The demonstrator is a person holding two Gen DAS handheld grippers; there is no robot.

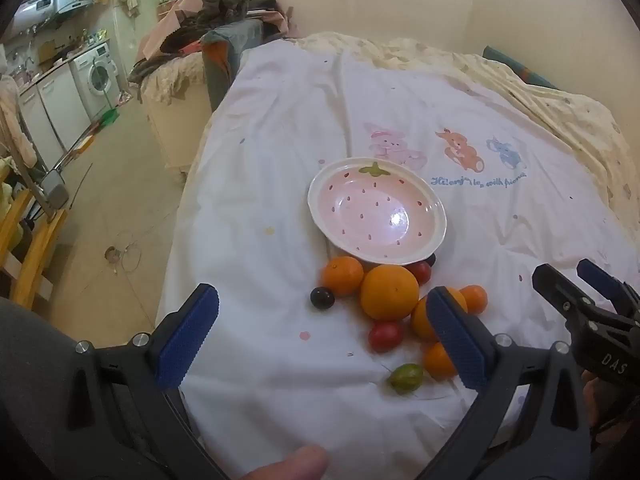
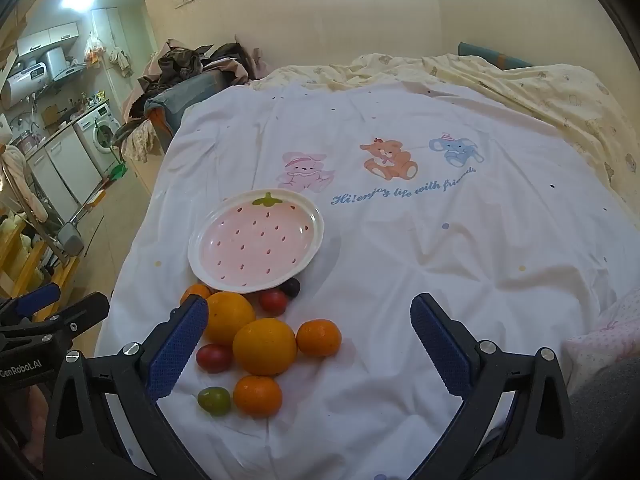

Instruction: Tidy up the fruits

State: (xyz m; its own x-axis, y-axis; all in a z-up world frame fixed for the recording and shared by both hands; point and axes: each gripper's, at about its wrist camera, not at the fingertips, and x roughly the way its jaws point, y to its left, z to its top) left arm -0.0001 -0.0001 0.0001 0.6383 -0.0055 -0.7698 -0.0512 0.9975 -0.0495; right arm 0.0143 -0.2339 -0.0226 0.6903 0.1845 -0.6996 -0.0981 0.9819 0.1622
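Observation:
A pink strawberry-pattern plate (image 1: 320, 188) (image 2: 200, 256) lies empty on the white bedsheet. Just in front of it is a cluster of fruit: a large orange (image 1: 389, 292) (image 2: 265, 346), small mandarins (image 1: 342, 275) (image 2: 319, 337), red cherry tomatoes (image 1: 385, 335) (image 2: 214, 357), a dark plum (image 1: 322, 298) (image 2: 290, 287) and a green tomato (image 1: 406, 377) (image 2: 214, 400). My left gripper (image 1: 326, 340) is open and empty, above the sheet near the fruit. My right gripper (image 2: 308, 348) is open and empty, over the right side of the cluster; it also shows in the left wrist view (image 1: 576, 284).
The white sheet (image 2: 420, 240) with cartoon animal prints covers the bed; a cream quilt (image 2: 540, 88) lies at its far and right side. The bed's left edge drops to the floor (image 1: 100, 208). A clothes pile (image 1: 216, 16) and kitchen units stand beyond.

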